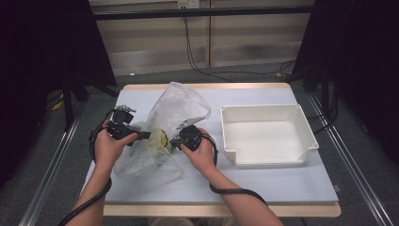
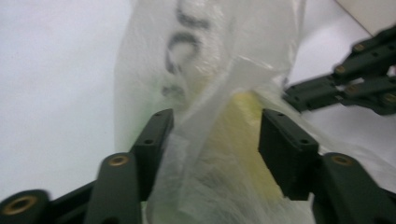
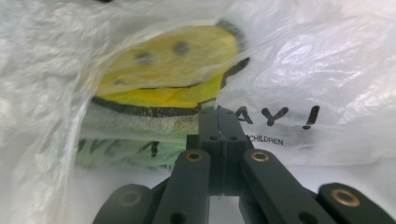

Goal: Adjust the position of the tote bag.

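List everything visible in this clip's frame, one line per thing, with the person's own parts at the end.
plastic bag: one, clear with a yellow smiley face and dark lettering, crumpled on the left half of the table between the two grippers.
bin: one, white, open-topped with nothing in it, on the right half of the table.
table: one, pale top with a wooden edge, centre of the high view.
left gripper: one, black, jaws apart with bag film bunched between them; whether the pads press on it is unclear.
right gripper: one, black, jaws closed together at the edge of the bag's film.
left hand: one, holding the left gripper.
right hand: one, holding the right gripper.
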Demonstrator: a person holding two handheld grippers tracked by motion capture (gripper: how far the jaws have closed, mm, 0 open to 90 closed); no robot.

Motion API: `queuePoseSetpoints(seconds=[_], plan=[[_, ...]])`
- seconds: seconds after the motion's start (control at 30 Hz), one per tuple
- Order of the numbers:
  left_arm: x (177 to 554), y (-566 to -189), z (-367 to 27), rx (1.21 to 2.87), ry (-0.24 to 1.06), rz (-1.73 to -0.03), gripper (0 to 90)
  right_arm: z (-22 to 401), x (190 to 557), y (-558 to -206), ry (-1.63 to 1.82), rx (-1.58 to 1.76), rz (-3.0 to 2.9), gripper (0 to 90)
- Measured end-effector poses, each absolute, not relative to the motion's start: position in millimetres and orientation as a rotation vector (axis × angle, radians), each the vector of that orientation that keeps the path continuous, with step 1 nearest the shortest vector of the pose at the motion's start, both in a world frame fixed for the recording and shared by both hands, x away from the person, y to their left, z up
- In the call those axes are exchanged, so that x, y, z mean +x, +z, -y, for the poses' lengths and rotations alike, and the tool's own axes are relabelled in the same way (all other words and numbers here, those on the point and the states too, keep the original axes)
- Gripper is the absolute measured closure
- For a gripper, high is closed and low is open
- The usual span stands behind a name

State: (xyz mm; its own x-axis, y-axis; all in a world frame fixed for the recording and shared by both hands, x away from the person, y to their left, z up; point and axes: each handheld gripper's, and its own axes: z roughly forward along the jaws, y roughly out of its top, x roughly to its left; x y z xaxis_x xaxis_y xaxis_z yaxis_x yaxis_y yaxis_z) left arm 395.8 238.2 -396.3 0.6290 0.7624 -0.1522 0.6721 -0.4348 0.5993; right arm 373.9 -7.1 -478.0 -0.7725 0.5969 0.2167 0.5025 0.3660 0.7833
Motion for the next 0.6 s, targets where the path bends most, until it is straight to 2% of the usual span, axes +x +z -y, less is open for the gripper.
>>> queuePoseSetpoints(seconds=[0.33,0.6], plan=[[392.7,-383.1,-231.9,2.230,0.197,-1.077,39.9,21.9,332.2,-476.1,1.369,0.964,-2.513,90.0],[388.7,-377.0,-226.5,2.203,0.204,-1.065,42.6,31.4,329.1,-476.7,1.376,0.992,-2.504,90.0]])
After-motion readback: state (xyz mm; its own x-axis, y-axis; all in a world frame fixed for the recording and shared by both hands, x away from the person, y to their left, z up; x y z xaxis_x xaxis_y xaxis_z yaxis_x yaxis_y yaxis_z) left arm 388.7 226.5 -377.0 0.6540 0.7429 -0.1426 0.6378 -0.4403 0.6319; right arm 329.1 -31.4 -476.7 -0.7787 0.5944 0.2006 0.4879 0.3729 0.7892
